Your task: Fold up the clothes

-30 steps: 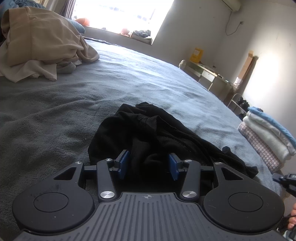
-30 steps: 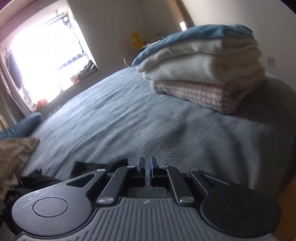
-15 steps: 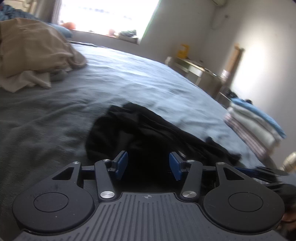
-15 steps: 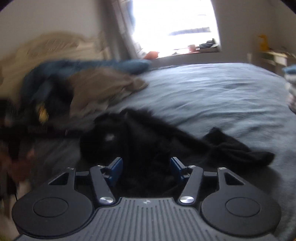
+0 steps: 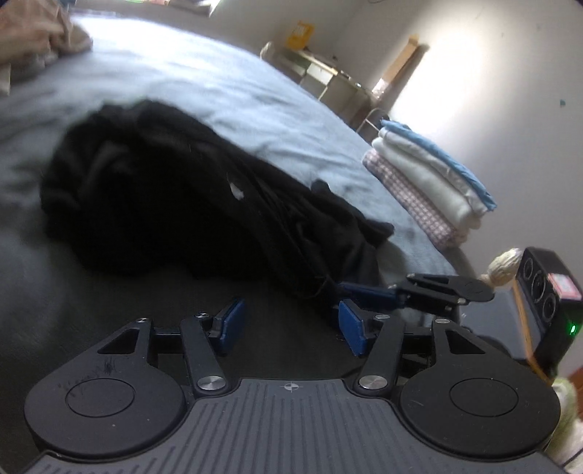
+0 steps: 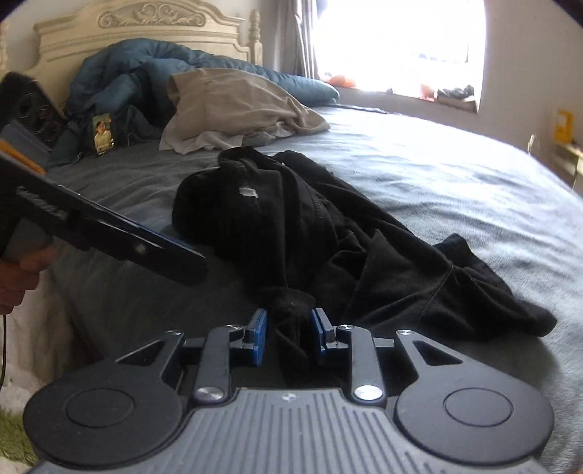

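Black garment (image 6: 309, 233): soft, matte, napped fabric, crumpled in a long heap with rolled folds and a small pale tag near its thick end; it lies on the near part of the bed, running from a bunched mound on the left to a thin, flat tail on the right in the right wrist view.
Bed cover (image 6: 455, 175): grey-blue, fleecy, lightly rippled, spread over the whole mattress.
Folded stack (image 5: 430, 186): neat oblong pile at the bed's far corner, well apart from the black garment; a pink checked layer at the bottom, cream layers above, a blue one on top.
Beige clothes (image 6: 233, 109): limp, wrinkled heap near the head of the bed, beside a puffy blue duvet (image 6: 145, 73).
Headboard (image 6: 138, 25): cream, carved with scrollwork, arched top.
Right gripper (image 6: 288, 333): black linkage arms, blue flat pads; its jaws have just been closing and stand narrow, with a twisted fold of the black garment's near edge between them, the pads pressing on the cloth.
Left gripper (image 5: 289, 326): same build; its jaws have just been opening and stand about half apart over the dark cover just short of the garment's edge, nothing between them, pads touching no cloth.
Person's hand (image 6: 22, 277): wrapped round the left gripper's handle at the left edge of the right wrist view.
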Demonstrator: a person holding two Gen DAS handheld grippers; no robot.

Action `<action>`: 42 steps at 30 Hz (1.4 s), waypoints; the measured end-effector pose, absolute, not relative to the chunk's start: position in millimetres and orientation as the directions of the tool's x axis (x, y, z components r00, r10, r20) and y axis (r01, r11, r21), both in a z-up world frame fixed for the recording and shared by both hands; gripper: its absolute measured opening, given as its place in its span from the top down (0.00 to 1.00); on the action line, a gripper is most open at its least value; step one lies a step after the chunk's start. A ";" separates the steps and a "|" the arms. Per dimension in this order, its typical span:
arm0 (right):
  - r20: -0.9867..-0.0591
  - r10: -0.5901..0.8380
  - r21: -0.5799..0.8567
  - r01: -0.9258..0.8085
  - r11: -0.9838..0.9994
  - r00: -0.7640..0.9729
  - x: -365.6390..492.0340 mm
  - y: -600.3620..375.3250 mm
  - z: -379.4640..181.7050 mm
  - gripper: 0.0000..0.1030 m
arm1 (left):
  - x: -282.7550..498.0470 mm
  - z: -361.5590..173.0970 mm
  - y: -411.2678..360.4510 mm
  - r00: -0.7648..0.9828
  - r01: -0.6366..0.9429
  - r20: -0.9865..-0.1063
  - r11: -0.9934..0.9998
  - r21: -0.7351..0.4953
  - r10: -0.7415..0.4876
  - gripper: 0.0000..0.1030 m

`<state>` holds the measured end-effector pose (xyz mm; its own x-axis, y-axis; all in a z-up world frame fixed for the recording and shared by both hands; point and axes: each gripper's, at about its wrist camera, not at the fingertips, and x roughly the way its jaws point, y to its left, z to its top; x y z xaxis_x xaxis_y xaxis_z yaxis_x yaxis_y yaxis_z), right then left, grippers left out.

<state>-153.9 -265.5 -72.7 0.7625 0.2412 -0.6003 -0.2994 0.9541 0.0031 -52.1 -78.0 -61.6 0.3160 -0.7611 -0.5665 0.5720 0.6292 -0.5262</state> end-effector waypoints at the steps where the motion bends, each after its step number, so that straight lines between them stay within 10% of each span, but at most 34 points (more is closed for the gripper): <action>1: -0.603 0.241 0.001 -0.301 0.954 0.761 -155.2 -265.1 -74.1 0.81 | -51.1 -63.9 -79.0 0.300 0.566 -0.566 0.620 -0.543 -0.768 0.45; 18: -0.542 0.346 0.050 -0.382 0.923 0.766 -182.8 -246.1 -72.5 0.95 | -38.2 -83.2 -78.0 0.216 0.449 -0.516 0.554 -0.702 -0.829 0.38; 27: -0.542 0.351 0.020 -0.405 0.914 0.764 -189.7 -229.8 -65.2 0.95 | -35.8 -87.4 -68.8 0.206 0.435 -0.531 0.563 -0.703 -0.822 0.83; 42: -0.427 0.393 0.244 -0.314 0.917 0.815 -144.6 -288.8 16.9 0.55 | -45.2 -94.0 -58.4 0.293 0.466 -0.532 0.604 -0.646 -0.795 0.97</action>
